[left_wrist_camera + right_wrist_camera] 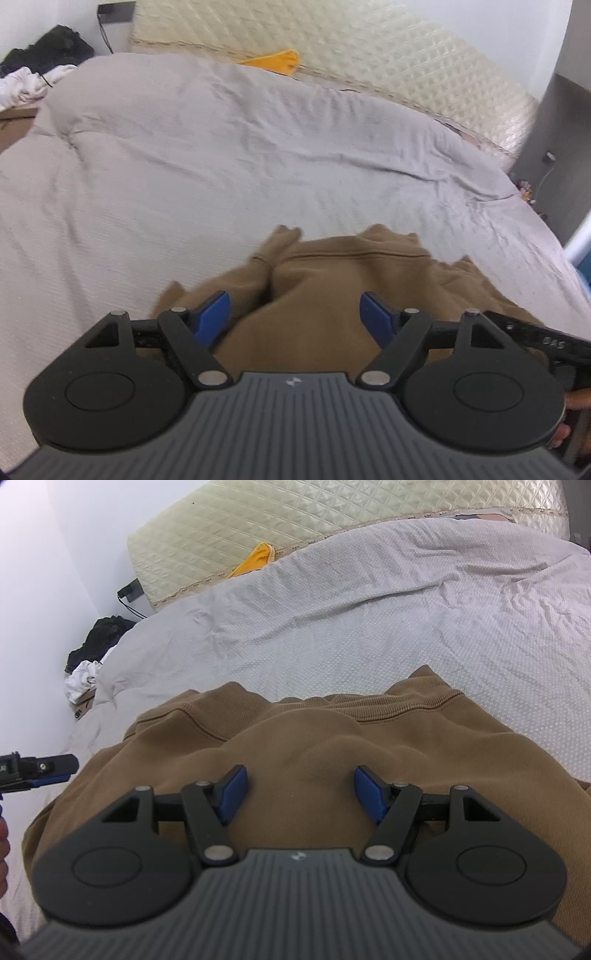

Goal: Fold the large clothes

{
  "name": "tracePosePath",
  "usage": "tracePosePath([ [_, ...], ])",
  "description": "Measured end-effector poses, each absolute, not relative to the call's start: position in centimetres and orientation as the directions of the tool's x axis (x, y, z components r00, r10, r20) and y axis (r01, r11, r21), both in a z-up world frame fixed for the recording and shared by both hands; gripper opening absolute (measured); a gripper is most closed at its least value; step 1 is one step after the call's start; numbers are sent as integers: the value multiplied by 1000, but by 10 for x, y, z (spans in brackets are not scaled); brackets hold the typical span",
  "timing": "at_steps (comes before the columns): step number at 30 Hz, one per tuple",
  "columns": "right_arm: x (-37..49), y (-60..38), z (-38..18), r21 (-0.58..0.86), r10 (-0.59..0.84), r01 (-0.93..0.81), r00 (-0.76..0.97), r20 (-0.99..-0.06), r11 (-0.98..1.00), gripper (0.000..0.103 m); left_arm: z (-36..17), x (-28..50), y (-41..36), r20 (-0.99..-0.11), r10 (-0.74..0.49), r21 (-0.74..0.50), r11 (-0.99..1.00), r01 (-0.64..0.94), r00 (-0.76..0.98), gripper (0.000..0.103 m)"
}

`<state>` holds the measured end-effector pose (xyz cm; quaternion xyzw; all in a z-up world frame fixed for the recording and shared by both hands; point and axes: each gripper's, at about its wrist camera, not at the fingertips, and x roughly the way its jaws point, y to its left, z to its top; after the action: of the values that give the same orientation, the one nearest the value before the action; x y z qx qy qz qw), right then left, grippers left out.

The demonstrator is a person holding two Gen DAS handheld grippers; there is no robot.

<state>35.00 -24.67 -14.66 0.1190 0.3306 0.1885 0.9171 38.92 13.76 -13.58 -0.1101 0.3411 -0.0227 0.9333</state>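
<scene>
A brown sweatshirt lies bunched on the grey bedcover; its ribbed hem faces away. It also shows in the left wrist view, rumpled with a loose sleeve end. My left gripper is open, its blue pads on either side of the cloth, holding nothing. My right gripper is open above the middle of the sweatshirt, holding nothing. The left gripper also shows at the left edge of the right wrist view.
The grey bedcover spreads ahead. A cream quilted headboard stands behind it with an orange item at its foot. Dark and white clothes lie at the far left. A grey wall panel is at right.
</scene>
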Motion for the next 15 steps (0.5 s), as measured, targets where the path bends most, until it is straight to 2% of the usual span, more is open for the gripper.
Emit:
tracePosePath([
  [5, 350, -246, -146, 343, 425, -267, 710, -562, 900, 67, -145, 391, 147, -649, 28, -62, 994, -90, 760, 83],
  [11, 350, -246, -146, 343, 425, -268, 712, -559, 900, 67, -148, 394, 153, -647, 23, 30, 1000, -5, 762, 84],
  [15, 349, -245, -146, 339, 422, -268, 712, -560, 902, 67, -151, 394, 172, -656, -39, -72, 997, -10, 754, 84],
])
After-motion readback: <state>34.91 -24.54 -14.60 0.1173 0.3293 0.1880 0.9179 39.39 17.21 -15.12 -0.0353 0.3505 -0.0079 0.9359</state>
